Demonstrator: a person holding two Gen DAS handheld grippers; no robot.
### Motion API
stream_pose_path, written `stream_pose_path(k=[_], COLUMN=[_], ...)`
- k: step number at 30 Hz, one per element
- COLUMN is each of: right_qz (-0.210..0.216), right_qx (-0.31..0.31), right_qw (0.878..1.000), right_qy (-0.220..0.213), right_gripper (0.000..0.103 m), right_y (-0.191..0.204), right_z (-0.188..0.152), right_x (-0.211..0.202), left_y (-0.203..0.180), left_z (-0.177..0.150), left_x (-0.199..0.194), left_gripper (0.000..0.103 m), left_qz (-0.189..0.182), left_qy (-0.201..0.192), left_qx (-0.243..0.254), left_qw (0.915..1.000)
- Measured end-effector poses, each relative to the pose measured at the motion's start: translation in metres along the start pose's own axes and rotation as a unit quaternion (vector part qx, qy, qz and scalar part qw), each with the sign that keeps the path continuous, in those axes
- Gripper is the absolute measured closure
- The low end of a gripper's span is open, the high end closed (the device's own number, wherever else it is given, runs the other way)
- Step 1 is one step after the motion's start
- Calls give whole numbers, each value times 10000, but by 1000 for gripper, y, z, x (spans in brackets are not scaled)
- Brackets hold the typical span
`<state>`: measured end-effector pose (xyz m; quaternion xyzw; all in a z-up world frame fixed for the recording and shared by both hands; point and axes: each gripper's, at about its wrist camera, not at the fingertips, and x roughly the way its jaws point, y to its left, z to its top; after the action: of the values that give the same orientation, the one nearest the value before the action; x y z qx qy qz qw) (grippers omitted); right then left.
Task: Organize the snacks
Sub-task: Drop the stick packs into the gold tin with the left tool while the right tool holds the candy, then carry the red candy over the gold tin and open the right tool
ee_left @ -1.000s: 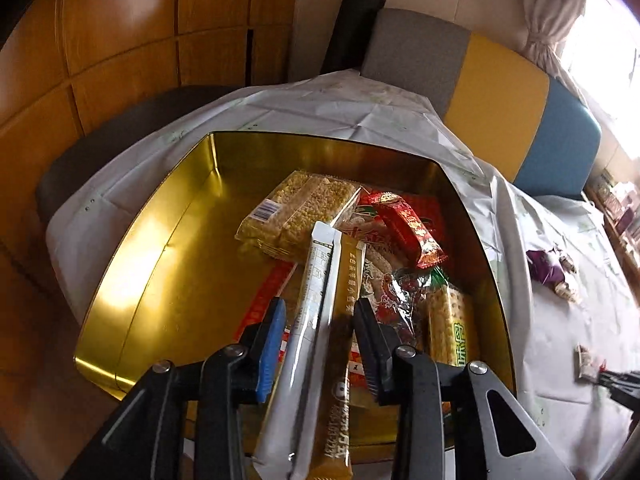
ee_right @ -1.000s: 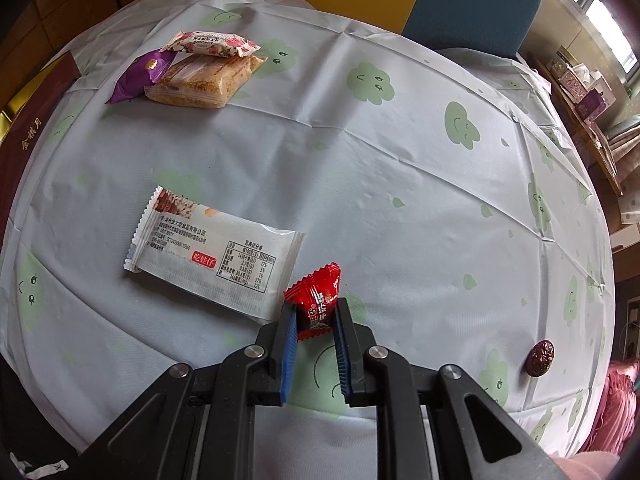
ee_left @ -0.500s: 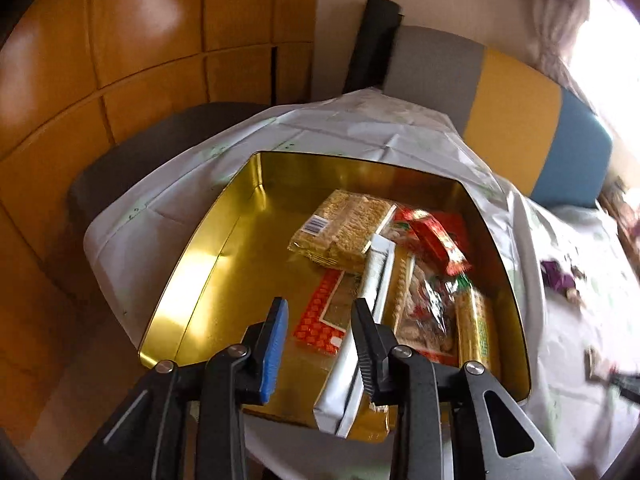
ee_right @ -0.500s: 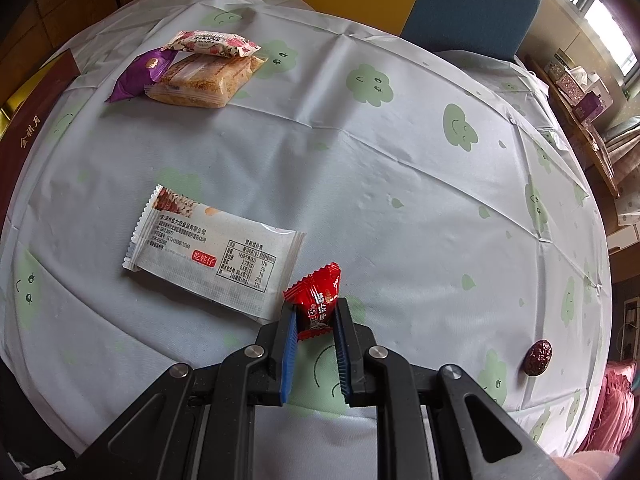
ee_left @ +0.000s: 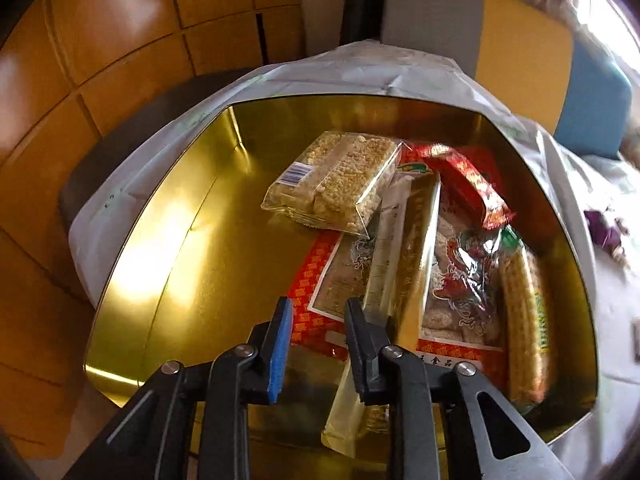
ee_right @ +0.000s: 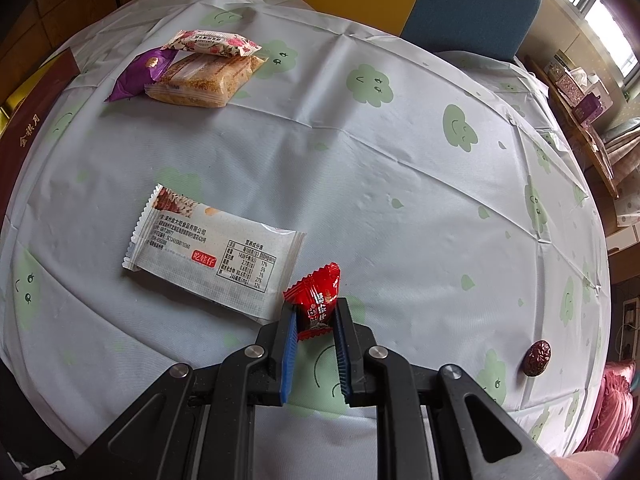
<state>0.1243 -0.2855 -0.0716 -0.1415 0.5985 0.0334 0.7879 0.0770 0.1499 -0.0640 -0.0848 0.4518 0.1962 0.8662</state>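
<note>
In the left wrist view a tin (ee_left: 160, 240) sits on the bench (ee_left: 360, 68), its left half bare. A rice cake pack (ee_left: 336, 178) lies toward the back of the tin. To its right a wrapped bar (ee_left: 468, 188) rests on a flat packet (ee_left: 456, 280). A long sachet (ee_left: 404, 248) runs front to back across the packet, its near end over the tin's front wall. A corn stick (ee_left: 524, 320) lies along the right wall.

In the right wrist view a packet (ee_right: 216, 252) lies at front left of the bench (ee_right: 400, 160), just left of a candy (ee_right: 318, 300). Far back left, three snacks (ee_right: 200, 72) are piled together. A date (ee_right: 537, 358) lies well apart at the right edge.
</note>
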Motion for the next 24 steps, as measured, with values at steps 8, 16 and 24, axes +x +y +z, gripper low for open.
stream_pose_path(k=[8,16,24], right_qz=[-19,-67,-100], right_qx=[-15,-39,-53], right_qw=[10000,10000,9999], right_qy=[0,-21,-38], right_gripper=[86,86,86], right_y=[1,3,5], right_z=[0,-1,-2], right_x=[0,0,-2], left_y=[-4,-17,-32], left_z=[-10,-9,-14], left_x=[-20,-53,-79], left_gripper=[74,65,65], left_qz=[-32,-304,-558], left_qy=[-194,-532,-770], left_qx=[-44,37,305], left_qw=[9998,9981,9950])
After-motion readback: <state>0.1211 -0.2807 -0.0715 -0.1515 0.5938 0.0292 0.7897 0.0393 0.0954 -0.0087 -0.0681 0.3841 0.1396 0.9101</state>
